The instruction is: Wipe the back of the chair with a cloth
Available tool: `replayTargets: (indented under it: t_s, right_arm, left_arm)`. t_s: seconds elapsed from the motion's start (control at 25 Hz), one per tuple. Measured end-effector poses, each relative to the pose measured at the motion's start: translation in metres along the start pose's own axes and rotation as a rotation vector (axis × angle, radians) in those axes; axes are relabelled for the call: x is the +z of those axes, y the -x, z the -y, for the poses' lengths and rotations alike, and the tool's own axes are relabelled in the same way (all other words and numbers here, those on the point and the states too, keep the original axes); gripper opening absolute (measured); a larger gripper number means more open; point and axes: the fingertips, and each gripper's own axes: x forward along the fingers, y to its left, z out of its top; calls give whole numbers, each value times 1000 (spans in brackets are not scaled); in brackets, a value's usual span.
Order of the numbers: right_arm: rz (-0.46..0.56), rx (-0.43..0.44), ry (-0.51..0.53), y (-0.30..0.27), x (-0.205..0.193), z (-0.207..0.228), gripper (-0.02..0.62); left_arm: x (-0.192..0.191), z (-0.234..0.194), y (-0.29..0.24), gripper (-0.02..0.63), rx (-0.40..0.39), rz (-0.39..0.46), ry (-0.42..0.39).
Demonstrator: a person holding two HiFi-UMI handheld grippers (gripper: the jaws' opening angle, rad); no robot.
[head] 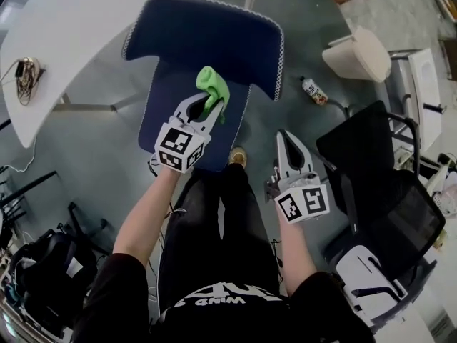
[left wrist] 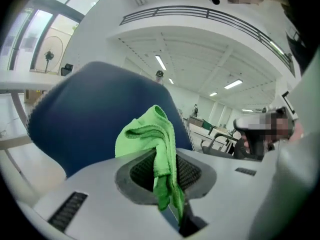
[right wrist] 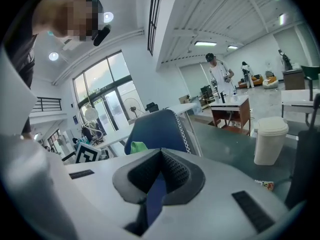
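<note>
The person's dark-trousered legs fill the bottom of the head view, with 2 bare forearms reaching forward from them.

The right gripper (head: 286,138) hangs beside the right leg. In its own view (right wrist: 160,170) its jaws are pressed together with nothing between them.

The left gripper (head: 211,110) is held out in front of the left leg. The left gripper view (left wrist: 166,170) shows its jaws clamped on a green cloth (left wrist: 148,134). A bunched fold stands above the jaws and a tail hangs down between them.

In the head view the cloth (head: 213,86) sits over the blue chair (head: 203,38). It is where the narrower blue panel nearer the person meets the broad curved panel with white-stitched edges. From the left gripper the blue surface rises right behind the cloth. I cannot tell whether the 2 touch.

To the person's right stands a black office chair (head: 382,191) on a pale base.

Further out on the grey floor lies 1 small bottle (head: 314,91) on its side, just beside the blue chair's right edge. What it holds cannot be made out.

Beyond the bottle stands 1 white bin (head: 357,52) with its lid on, so its contents are hidden. The right gripper view shows it (right wrist: 270,139) upright on the floor.

A white table (head: 64,20) curves round the far left, with a small tangle of cables (head: 26,73) on it.
</note>
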Motion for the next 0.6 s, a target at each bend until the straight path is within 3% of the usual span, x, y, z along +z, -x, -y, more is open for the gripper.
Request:
replayTargets:
  t_s: [0.24, 0.6]
  right_arm:
    - [33, 41, 25, 18, 58, -27, -5]
    - [73, 102, 97, 46, 123, -78, -5]
  left_arm:
    - [97, 17, 60, 67, 47, 79, -18]
    - [174, 55, 147, 67, 84, 160, 32]
